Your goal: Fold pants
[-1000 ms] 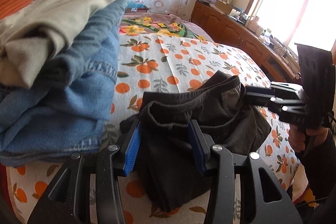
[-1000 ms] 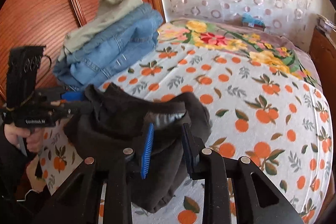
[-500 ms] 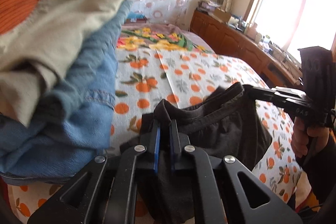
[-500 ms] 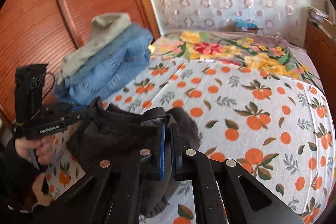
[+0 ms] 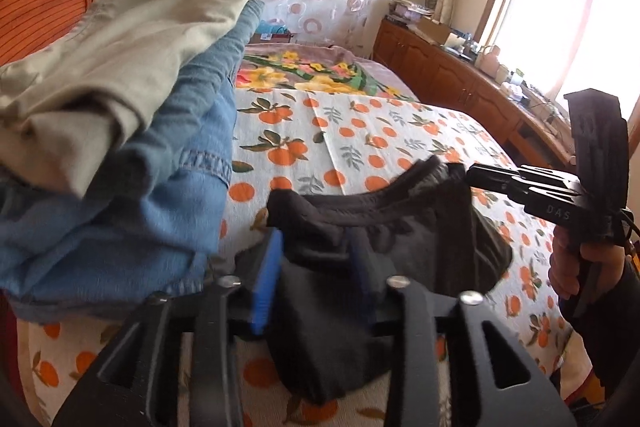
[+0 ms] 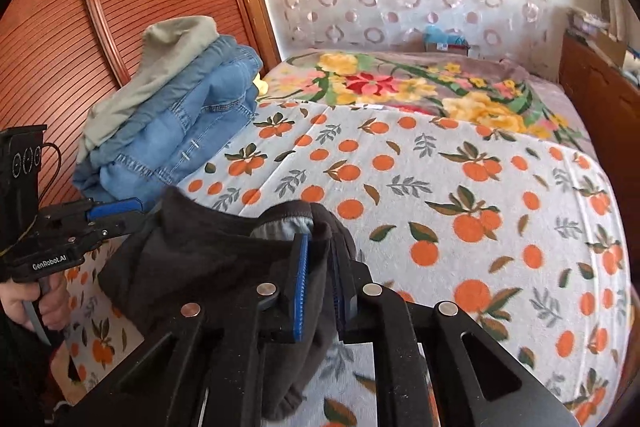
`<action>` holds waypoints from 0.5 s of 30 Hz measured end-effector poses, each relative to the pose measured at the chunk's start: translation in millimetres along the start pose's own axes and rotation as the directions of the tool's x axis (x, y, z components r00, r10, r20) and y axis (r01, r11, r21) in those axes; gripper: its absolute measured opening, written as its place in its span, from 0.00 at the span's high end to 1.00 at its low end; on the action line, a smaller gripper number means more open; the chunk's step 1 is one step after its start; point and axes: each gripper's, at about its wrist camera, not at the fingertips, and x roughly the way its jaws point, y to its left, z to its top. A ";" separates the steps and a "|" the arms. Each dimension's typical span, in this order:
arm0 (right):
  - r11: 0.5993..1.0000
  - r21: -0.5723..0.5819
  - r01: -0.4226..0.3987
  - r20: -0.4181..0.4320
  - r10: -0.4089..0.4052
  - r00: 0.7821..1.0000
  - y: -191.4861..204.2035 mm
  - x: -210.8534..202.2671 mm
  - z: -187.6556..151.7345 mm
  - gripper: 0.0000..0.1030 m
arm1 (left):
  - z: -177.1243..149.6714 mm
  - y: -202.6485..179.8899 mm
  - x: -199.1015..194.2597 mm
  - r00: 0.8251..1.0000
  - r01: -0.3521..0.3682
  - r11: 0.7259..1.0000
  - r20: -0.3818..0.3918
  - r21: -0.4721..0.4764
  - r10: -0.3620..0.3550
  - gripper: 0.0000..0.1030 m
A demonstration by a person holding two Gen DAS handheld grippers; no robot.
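Black pants: you have them bunched in a dark heap at the near edge of the bed, the waistband lifted and stretched between your two tongs; the rest of the fabric sags onto the bedsheet.
Left tongs: the jaws are opening, with a fold of the pants' waistband lying between the blue pads; the cloth drapes over the right-hand pad, and you no longer pinch it there.
Right tongs: the jaws stand narrow and are easing open, with the other end of the waistband and its pale inner lining between the blue pads; the cloth fills the gap and touches both pads.
Your hands: your right hand wraps the handle of the right tongs at the right edge of the left wrist view; your left hand grips the left handle at the left edge of the right wrist view.
Bed: covered by a white sheet printed with oranges and leaves, with a flowered blanket across the far end.
Folded stack: blue jeans with beige pants on top, beside the black pants, near the wooden wardrobe.
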 end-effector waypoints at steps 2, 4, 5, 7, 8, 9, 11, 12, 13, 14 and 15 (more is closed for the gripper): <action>1.000 -0.014 0.003 -0.002 -0.003 1.000 2.3 -8.1 -4.8 0.84 | -4.1 -2.6 -5.7 1.000 0.000 1.000 0.004 0.006 0.000 0.57; 1.000 -0.019 -0.003 -0.007 0.003 1.000 4.5 -16.7 -11.1 0.78 | -9.2 -4.1 -11.7 1.000 -0.003 1.000 0.003 0.009 0.003 0.57; 1.000 -0.022 -0.009 -0.012 0.008 1.000 5.8 -20.5 -15.1 0.76 | -12.0 -4.7 -13.6 1.000 -0.004 1.000 -0.001 0.012 0.004 0.57; 1.000 -0.025 -0.017 -0.026 0.017 1.000 9.1 -26.8 -25.1 0.69 | -19.8 -6.6 -16.1 1.000 -0.007 1.000 -0.022 0.026 0.008 0.57; 0.999 -0.026 -0.022 -0.032 0.021 0.999 11.1 -29.6 -30.4 0.68 | -24.6 -7.2 -16.9 0.999 -0.007 0.999 -0.034 0.034 0.008 0.57; 0.999 -0.027 -0.026 -0.038 0.025 0.999 12.6 -32.6 -35.5 0.65 | -30.5 -7.8 -17.8 0.999 -0.007 0.999 -0.046 0.043 0.009 0.57; 0.999 -0.030 -0.041 -0.054 0.039 0.998 16.0 -37.7 -46.1 0.63 | -38.2 -7.2 -19.4 0.998 -0.007 0.999 -0.064 0.048 0.010 0.57; 0.998 -0.033 -0.046 -0.062 0.044 0.997 17.7 -39.5 -50.4 0.62 | -43.3 -6.5 -19.5 0.997 -0.007 0.999 -0.076 0.048 0.011 0.57; 0.998 -0.041 -0.054 -0.072 0.051 0.996 20.9 -39.8 -54.3 0.61 | -47.0 -6.3 -20.1 0.997 -0.007 0.999 -0.083 0.045 0.011 0.57; 0.997 -0.049 -0.057 -0.079 0.053 0.995 23.6 -39.9 -57.9 0.61 | -49.4 -6.1 -20.1 0.996 -0.006 0.999 -0.089 0.041 0.010 0.57; 0.997 -0.057 -0.057 -0.084 0.052 0.995 26.4 -39.4 -60.3 0.60 | -52.6 -5.6 -19.7 0.995 -0.004 0.999 -0.098 0.038 0.007 0.57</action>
